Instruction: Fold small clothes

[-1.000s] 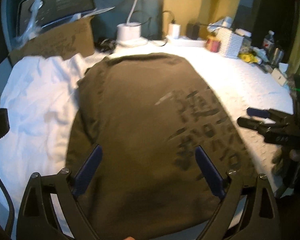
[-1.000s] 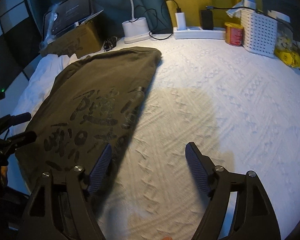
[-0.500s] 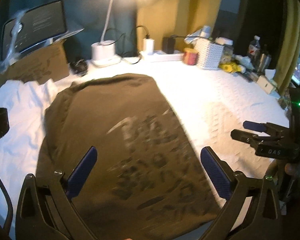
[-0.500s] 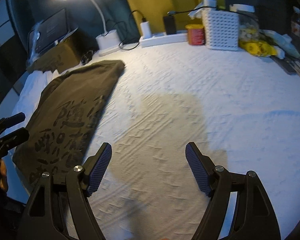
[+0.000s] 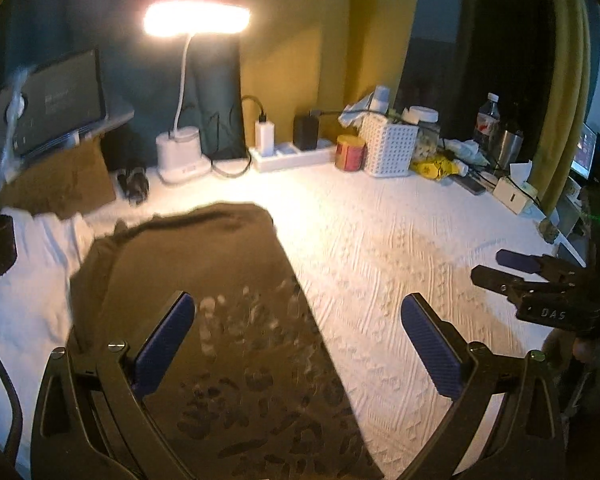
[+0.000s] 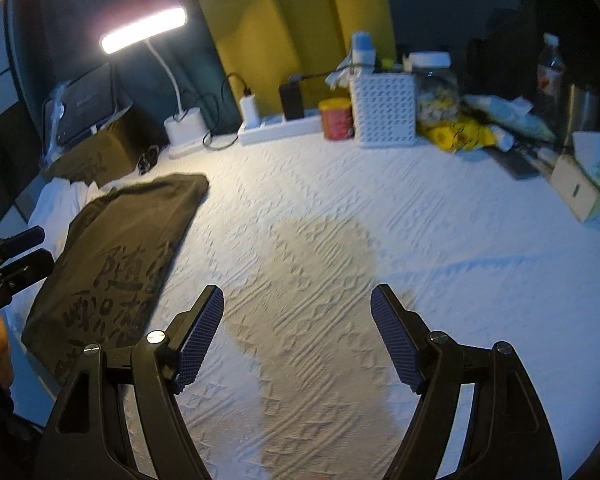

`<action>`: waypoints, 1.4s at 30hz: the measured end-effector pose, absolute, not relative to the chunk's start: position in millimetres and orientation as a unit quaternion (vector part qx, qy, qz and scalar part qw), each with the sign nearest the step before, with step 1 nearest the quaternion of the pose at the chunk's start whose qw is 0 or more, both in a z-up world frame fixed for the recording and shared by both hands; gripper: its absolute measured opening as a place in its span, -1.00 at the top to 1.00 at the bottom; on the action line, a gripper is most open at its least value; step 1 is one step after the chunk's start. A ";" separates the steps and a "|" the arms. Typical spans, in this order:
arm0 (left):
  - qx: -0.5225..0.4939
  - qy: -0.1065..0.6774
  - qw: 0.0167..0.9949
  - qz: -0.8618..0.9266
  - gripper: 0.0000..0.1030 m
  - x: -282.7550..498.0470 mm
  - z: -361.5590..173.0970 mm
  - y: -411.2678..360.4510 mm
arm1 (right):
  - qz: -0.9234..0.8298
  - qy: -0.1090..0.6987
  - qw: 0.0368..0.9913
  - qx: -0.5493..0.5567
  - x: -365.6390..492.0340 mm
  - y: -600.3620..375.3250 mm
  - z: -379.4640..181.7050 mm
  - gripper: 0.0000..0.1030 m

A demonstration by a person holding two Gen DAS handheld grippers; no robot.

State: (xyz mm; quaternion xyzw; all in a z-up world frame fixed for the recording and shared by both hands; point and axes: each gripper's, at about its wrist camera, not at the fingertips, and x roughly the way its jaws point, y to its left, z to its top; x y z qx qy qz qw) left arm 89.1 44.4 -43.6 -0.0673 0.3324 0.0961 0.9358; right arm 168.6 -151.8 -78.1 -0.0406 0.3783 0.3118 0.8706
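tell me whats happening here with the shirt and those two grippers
A person holds a gripper in each hand over a bed with a white textured cover. A dark olive T-shirt with printed characters lies folded into a long rectangle, beside white cloth. The left gripper has just been opening and is empty above the shirt. The right gripper is open too, over bare cover. Nothing is held.

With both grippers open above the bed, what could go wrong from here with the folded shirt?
1. The dark shirt lies partly on a crumpled white cloth; the next grab might catch both.
2. Its near edge reaches the edge of the bed, so a nudge could let it slip off.
3. The left gripper and right gripper, both open and empty, are close together and may collide.
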 end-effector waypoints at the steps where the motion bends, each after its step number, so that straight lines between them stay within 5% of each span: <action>1: -0.062 0.328 0.938 0.097 -0.97 89.5 -40.3 43.4 | 0.311 0.374 0.873 -0.041 168.5 -153.5 -74.4 -0.54; 42: -0.004 0.098 0.988 0.121 -0.98 -9.7 91.6 31.6 | 0.287 0.153 0.943 -0.073 54.0 -161.0 105.1 -0.54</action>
